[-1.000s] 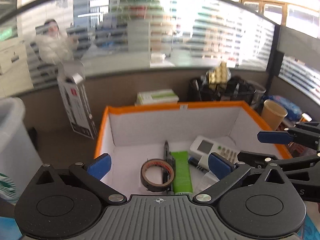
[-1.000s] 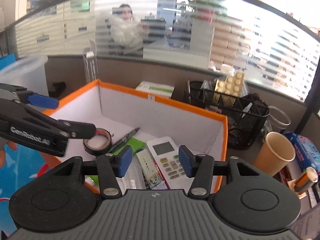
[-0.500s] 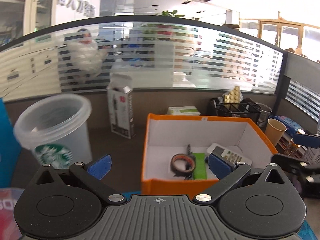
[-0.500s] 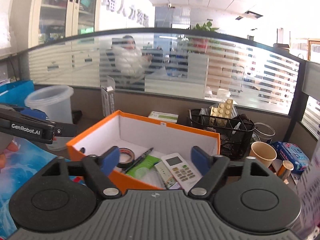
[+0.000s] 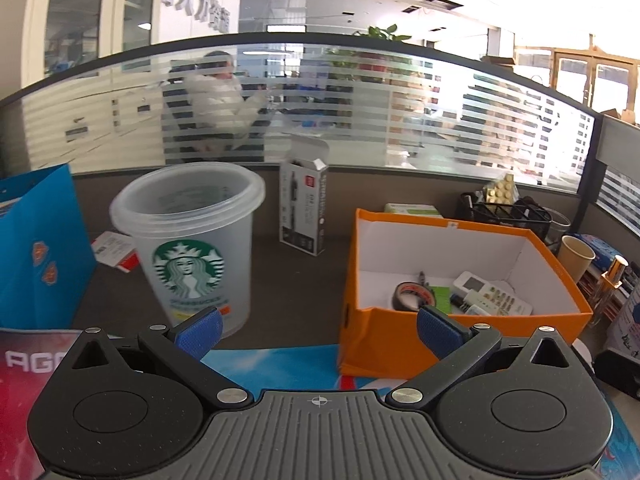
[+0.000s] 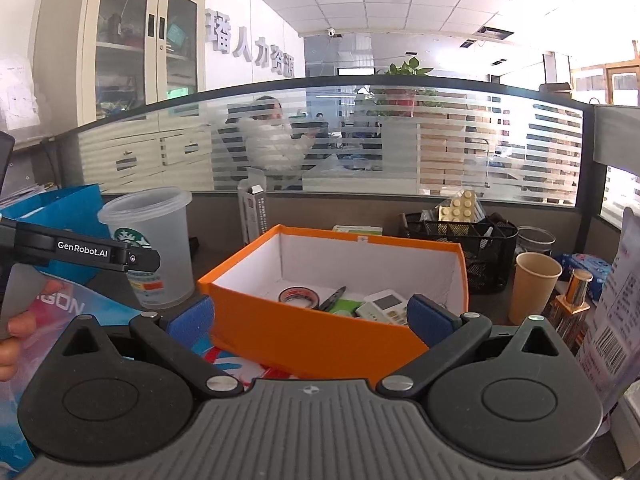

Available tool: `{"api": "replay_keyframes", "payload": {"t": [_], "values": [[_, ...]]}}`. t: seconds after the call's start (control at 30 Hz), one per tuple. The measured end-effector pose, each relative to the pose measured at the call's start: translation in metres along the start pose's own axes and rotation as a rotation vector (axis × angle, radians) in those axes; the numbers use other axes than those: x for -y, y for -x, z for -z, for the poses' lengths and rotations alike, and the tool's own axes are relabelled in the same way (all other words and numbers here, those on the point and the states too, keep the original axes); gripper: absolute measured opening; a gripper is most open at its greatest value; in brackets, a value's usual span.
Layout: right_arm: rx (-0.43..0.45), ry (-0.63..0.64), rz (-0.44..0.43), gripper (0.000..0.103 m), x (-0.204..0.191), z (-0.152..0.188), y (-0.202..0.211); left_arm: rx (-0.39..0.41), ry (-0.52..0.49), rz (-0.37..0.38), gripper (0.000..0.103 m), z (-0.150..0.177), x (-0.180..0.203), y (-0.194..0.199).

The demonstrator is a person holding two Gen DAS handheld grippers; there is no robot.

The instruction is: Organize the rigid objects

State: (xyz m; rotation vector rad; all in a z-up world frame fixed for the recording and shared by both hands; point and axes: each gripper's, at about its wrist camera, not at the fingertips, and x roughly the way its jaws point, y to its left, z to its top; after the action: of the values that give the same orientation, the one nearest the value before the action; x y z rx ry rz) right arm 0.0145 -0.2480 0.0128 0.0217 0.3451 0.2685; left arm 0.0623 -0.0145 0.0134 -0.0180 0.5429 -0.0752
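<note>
An orange box (image 5: 376, 336) (image 6: 320, 340) with white inside walls holds a tape roll (image 5: 412, 295) (image 6: 299, 295), a black pen (image 6: 332, 299), a green card (image 5: 440, 294) and a white remote (image 5: 492, 296) (image 6: 386, 302). My left gripper (image 5: 318, 330) is open and empty, pulled back in front of the box's left corner. My right gripper (image 6: 310, 320) is open and empty, in front of the box. The left gripper's arm shows at the left of the right wrist view (image 6: 80, 250).
A clear Starbucks cup (image 5: 192, 248) (image 6: 154, 248) stands left of the box. Behind are an upright pen carton (image 5: 302, 208), a blue bag (image 5: 36, 248), a black mesh organiser (image 6: 480, 248), a paper cup (image 6: 532, 284) and a glass partition.
Both grippers have pulled back and up from over the box. The right gripper's jaws have opened wider. The cup and blue bag have come into view.
</note>
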Motion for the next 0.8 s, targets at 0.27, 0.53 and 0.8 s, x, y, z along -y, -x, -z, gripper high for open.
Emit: {"api": "replay_keyframes", "payload": {"t": [0.27, 0.53, 0.8], "values": [[0.046, 0.001, 0.002, 0.103, -0.017, 0.011, 0.020, 0.037, -0.001, -0.043, 0.103, 0.008, -0.009, 0.022], [0.088, -0.013, -0.006, 0.103, -0.021, 0.016, 0.038, 0.049, -0.014, -0.067, 0.103, 0.011, -0.009, 0.030], [0.088, -0.018, 0.002, 0.103, -0.018, 0.019, 0.042, 0.068, -0.053, -0.073, 0.103, 0.010, -0.001, 0.039]]}}
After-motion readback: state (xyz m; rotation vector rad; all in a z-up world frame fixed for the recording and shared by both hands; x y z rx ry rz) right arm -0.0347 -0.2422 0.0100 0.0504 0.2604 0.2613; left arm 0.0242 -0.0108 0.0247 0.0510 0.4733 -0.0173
